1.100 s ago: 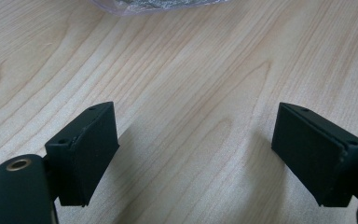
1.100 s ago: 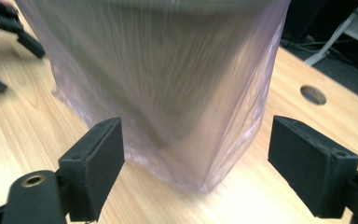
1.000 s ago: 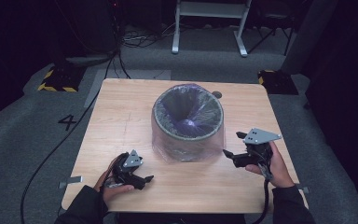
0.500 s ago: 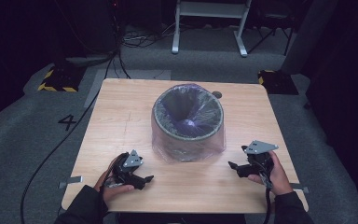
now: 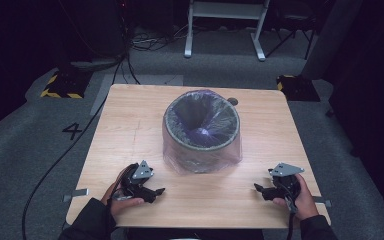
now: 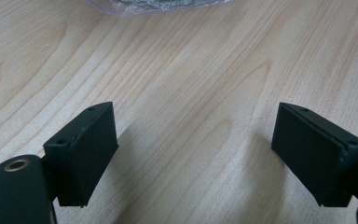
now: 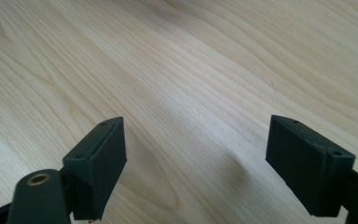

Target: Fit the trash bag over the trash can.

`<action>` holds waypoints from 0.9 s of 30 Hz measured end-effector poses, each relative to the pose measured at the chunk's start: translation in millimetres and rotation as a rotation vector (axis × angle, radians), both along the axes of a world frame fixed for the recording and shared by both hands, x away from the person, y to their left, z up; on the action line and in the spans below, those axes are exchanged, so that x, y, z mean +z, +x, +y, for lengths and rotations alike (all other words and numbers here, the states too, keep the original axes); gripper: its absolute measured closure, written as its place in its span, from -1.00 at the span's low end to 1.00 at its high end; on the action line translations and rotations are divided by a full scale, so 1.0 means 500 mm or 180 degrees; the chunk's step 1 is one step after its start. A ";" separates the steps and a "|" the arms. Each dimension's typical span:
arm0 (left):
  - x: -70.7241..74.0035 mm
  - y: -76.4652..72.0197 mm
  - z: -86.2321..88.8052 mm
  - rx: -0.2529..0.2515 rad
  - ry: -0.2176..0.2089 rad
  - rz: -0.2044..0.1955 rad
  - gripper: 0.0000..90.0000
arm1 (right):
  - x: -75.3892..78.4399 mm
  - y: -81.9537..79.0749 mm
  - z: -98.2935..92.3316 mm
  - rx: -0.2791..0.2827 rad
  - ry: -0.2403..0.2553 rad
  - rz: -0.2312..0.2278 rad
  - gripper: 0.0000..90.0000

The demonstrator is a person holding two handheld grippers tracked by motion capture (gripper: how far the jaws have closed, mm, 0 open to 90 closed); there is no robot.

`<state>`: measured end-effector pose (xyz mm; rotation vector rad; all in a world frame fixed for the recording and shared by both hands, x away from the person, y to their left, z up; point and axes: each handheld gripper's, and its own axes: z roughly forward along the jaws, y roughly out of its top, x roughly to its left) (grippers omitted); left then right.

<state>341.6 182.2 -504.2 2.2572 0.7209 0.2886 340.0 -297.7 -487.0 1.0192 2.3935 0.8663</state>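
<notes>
A grey round bin (image 5: 180, 137) lined with a clear purple-tinted plastic bag (image 5: 203, 161) stands in the middle of the wooden table (image 5: 130, 120). My left gripper (image 5: 158, 191) rests low on the table near its front left, jaws wide open with bare wood between them (image 6: 196, 123). The bag's edge (image 6: 158, 4) lies just ahead of it. My right gripper (image 5: 256, 189) sits low at the front right, pointing left, open over bare wood (image 7: 196, 128). Its jaws have just been closing slightly, with nothing between them.
A small dark round mark (image 5: 232, 101) lies on the table behind the bin. Grey carpet surrounds the table, with cables (image 5: 55, 160), a metal stand (image 5: 225, 30) at the back and yellow-black striped blocks (image 5: 60, 85) on the floor.
My right gripper has come down and nearer the table's front edge, away from the bin. The left gripper has stayed where it was.
</notes>
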 end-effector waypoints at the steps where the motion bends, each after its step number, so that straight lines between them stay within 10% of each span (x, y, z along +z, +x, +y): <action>1: 0.000 0.000 0.000 0.0000 0.0000 0.0001 -0.69 | -0.006 -0.002 -0.006 -0.0033 0.0026 0.0026 -0.55; 12: 0.000 0.001 -0.001 -0.0008 0.0008 0.0003 -0.70 | -0.034 -0.009 -0.041 -0.0222 0.0432 0.0020 -0.71; 27: 0.000 0.002 -0.002 -0.0006 0.0007 0.0006 -0.70 | -0.035 -0.007 -0.041 -0.0222 0.0427 0.0024 -0.74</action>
